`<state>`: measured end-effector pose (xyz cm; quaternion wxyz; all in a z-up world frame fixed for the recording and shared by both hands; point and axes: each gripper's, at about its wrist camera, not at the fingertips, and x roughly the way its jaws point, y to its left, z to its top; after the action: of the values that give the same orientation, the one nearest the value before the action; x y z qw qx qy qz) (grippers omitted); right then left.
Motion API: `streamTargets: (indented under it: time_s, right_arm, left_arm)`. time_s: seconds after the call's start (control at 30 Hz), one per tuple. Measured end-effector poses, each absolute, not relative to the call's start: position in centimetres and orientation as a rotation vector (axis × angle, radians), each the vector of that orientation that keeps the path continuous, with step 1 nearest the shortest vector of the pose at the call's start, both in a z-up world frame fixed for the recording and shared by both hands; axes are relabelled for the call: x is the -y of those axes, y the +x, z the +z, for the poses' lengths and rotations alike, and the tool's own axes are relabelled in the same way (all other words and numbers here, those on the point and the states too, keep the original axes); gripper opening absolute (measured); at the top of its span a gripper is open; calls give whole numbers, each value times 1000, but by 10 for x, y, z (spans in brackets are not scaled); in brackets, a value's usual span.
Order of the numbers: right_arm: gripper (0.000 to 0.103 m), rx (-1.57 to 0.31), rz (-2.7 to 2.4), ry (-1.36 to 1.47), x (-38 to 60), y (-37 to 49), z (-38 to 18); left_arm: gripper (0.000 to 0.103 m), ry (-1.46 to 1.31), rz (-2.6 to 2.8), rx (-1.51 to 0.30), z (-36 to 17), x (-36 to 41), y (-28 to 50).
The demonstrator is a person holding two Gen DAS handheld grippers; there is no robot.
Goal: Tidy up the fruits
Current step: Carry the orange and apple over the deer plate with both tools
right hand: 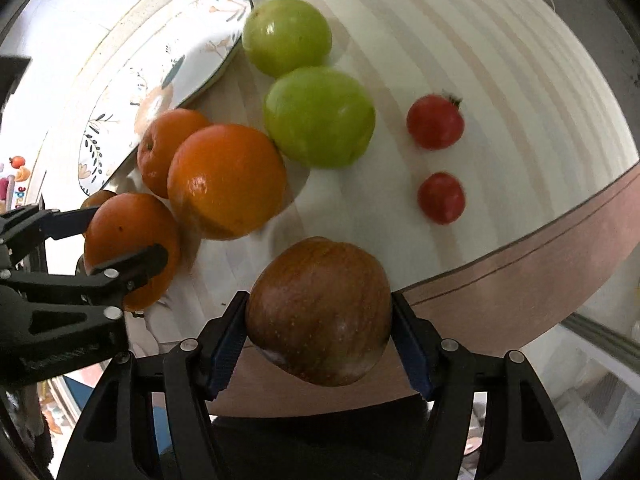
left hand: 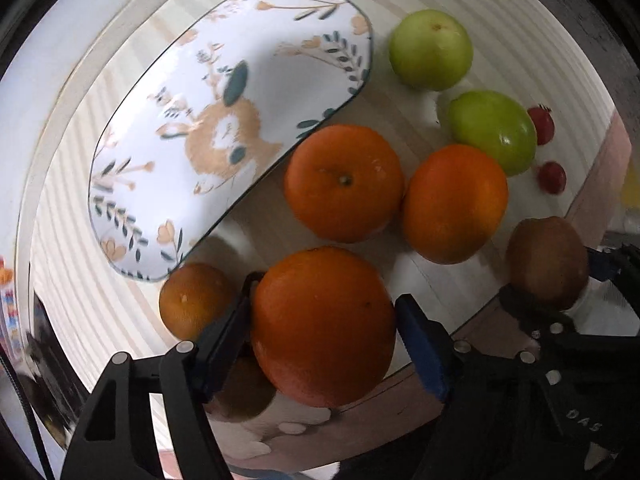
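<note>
An orange point(left hand: 324, 326) is clamped between the pads of the left gripper point(left hand: 322, 334), near the table's point(right hand: 460, 32) front edge. A brownish-red apple point(right hand: 320, 312) is pinched in the right gripper point(right hand: 318, 332), also at the front edge, slightly overhanging it. Two more oranges point(left hand: 344, 182) point(left hand: 454, 202) are touching mid-table, just behind the held one; a smaller one point(left hand: 194, 300) sits beside the left finger. Two green fruits point(right hand: 286, 34) point(right hand: 320, 116), possibly apples, lie further back. Two small red fruits point(right hand: 435, 121) point(right hand: 441, 197) are set apart toward the right edge, with bare table around them. The floral plate point(left hand: 224, 120) lies toward the back-left corner.
</note>
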<state>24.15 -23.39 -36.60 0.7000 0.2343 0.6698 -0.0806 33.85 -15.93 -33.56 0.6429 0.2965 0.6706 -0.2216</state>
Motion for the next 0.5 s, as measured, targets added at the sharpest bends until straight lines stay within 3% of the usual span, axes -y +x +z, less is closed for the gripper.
streamTargets:
  time_s: [0.23,0.5]
  right_arm:
    - [71,-1528,-145,488,251,247,-368]
    - [72,-1553,-115,490,255,256,-372]
  left_arm:
    - [76,545,-482,-1586,-333,132,346]
    - [76,621,-451,-1632,-367,127,359]
